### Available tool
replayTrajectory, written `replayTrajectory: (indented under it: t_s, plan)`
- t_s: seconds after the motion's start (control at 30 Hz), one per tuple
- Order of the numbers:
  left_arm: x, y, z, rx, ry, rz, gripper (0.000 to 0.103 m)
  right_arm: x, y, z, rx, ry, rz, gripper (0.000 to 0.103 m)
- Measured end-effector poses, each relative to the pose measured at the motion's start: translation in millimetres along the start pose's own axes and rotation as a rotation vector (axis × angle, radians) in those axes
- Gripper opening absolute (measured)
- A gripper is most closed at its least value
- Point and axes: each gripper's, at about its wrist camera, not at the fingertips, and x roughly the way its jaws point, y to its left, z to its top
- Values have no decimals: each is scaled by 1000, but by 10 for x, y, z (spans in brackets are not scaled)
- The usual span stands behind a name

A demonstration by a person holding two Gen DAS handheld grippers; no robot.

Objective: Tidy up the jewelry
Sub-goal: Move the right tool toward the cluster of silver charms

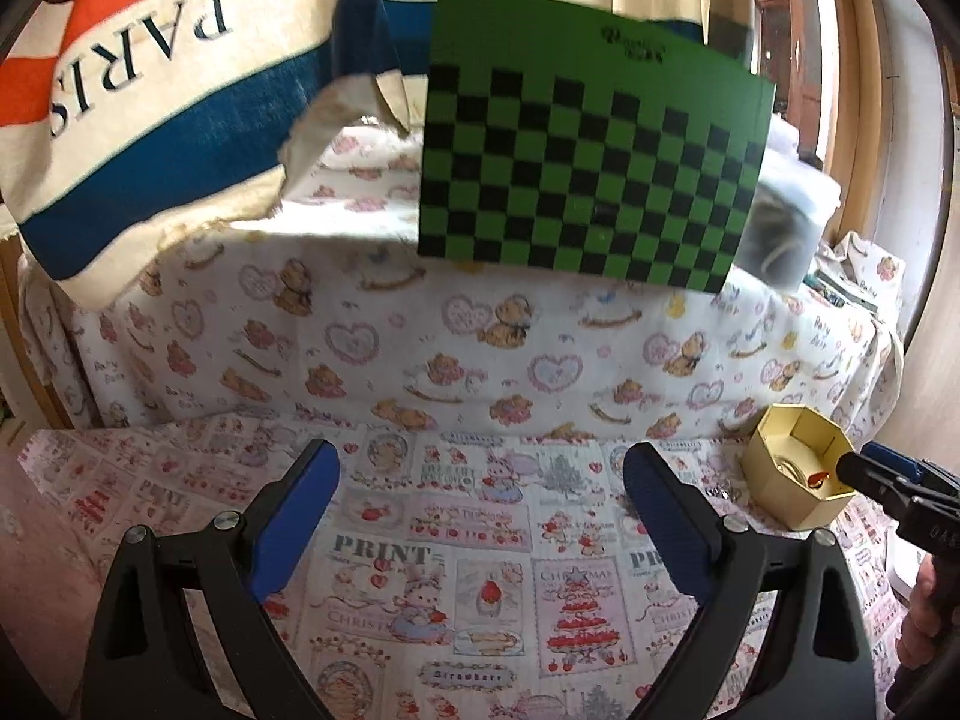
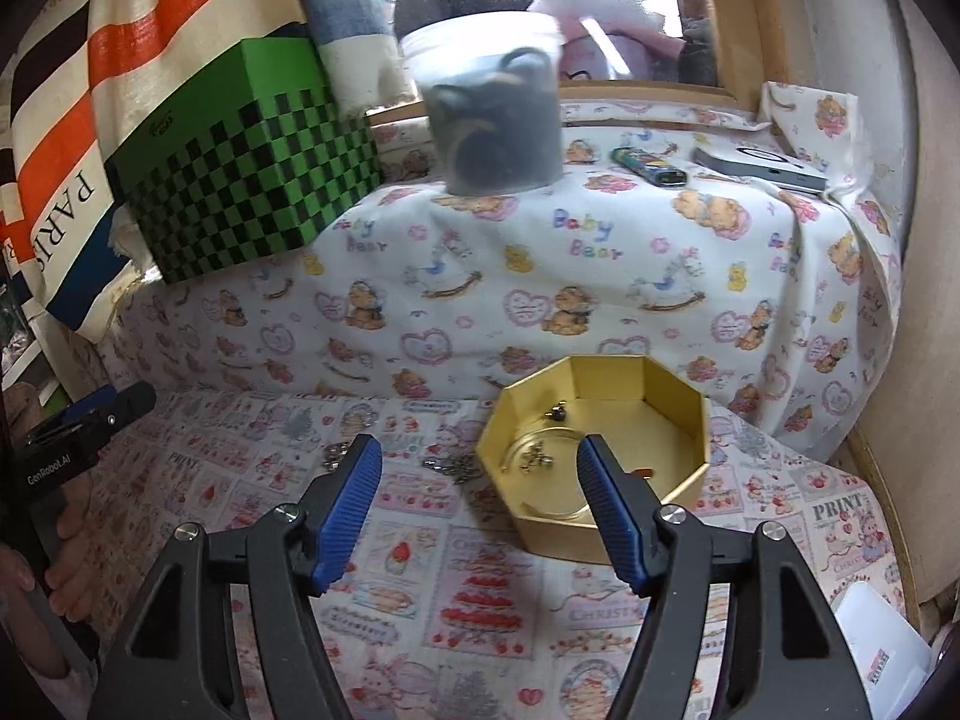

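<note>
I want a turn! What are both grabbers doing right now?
Left gripper: open, holding nothing.
Right gripper: open, holding nothing, beside the gold octagonal box.

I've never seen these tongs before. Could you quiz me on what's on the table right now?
1. True or false: the gold box has its lid on.
2. Where does the loose chain lie: A inside the box, B on the cloth beside it, C on the green checkered box?
3. Fill in: both the left tongs and the right tongs are ____.

Key: 1 false; 2 B; 3 open.
</note>
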Motion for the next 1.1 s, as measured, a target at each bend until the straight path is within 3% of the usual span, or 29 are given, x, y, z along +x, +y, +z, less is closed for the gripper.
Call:
replayTrajectory:
  t_s: [0.23, 0.4, 0.53, 0.67, 0.77, 0.87, 1.1]
  plan:
    - [-62, 60, 27, -8, -38, 23, 102, 123, 355, 73, -28, 58, 70, 70]
    - [-1, 167, 35, -50, -2, 24, 102, 421, 617, 87, -54, 138, 89, 69]
    - [96, 260, 32, -65, 21, 56, 102, 746, 797, 38, -66, 214, 92, 55]
    - [234, 320, 6, -63, 64, 91, 102, 1035, 919, -22, -84, 257, 61, 51]
    - [293, 423, 17, -118, 130, 60, 102, 1209, 979, -45, -100, 282, 41, 48]
    - [258, 519, 34, -175, 135, 55, 102, 1323, 1021, -65, -113, 297, 28, 45]
    - [317, 482, 10, -125, 138, 130, 102, 1435, 1150, -68, -184, 292, -24, 28]
